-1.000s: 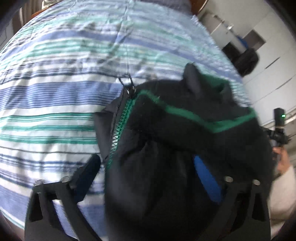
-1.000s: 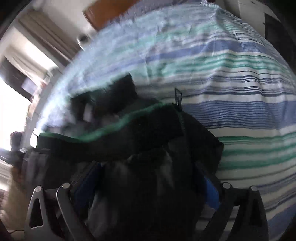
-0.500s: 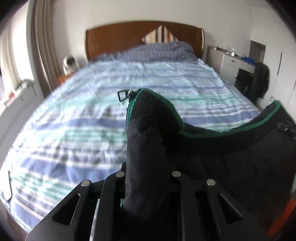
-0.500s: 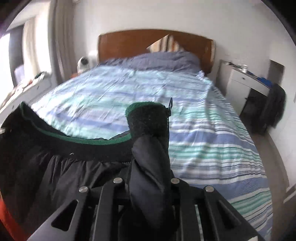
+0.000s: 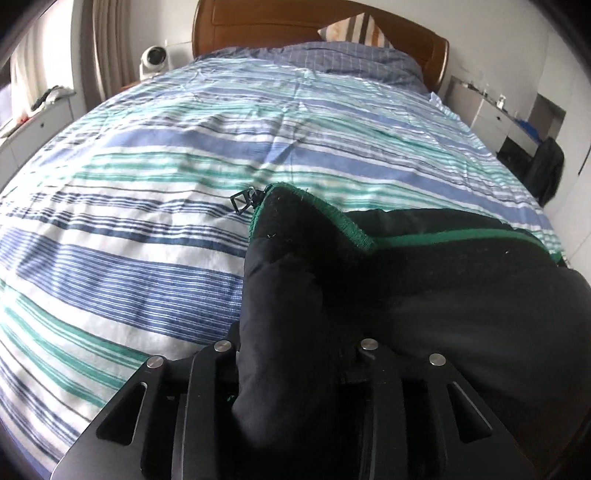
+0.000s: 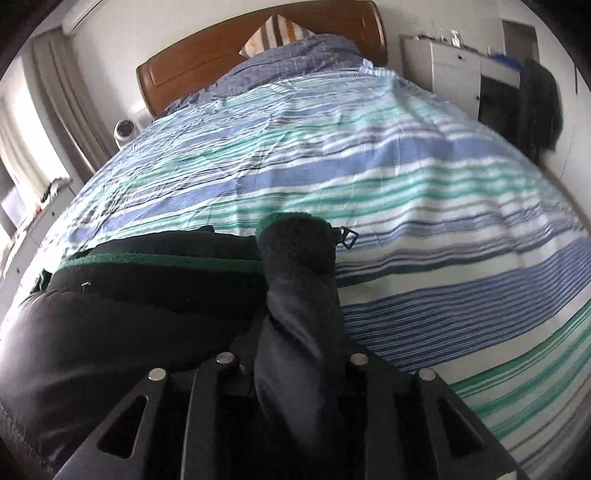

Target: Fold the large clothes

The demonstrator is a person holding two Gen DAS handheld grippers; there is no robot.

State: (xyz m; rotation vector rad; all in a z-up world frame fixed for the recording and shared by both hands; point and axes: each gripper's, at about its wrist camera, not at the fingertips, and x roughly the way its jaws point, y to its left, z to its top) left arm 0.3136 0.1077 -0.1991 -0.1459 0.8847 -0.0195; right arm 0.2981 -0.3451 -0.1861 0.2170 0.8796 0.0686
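A black jacket (image 5: 443, 295) with a green-trimmed collar hangs stretched between both grippers over the striped bedspread (image 5: 147, 184). In the left wrist view my left gripper (image 5: 295, 343) has a collar corner bunched between its jaws, the zipper pull (image 5: 242, 199) dangling beyond it. The right gripper (image 6: 295, 354) grips the other collar corner of the jacket (image 6: 129, 314), with its zipper pull (image 6: 347, 236) beside it. Both pairs of jaws are opening slightly while the fabric stays pinched between them. The fingertips are hidden by cloth.
A wooden headboard (image 5: 332, 33) and a striped pillow (image 5: 354, 31) lie at the far end of the bed. A white round device (image 5: 155, 59) stands at the far left. White cabinets (image 6: 454, 70) and a dark hanging garment (image 6: 539, 107) are on the right.
Both grippers went from wide open around the jacket to closed on its collar corners, lifted it, and now tip back down toward the bedspread with the collar stretched between them.
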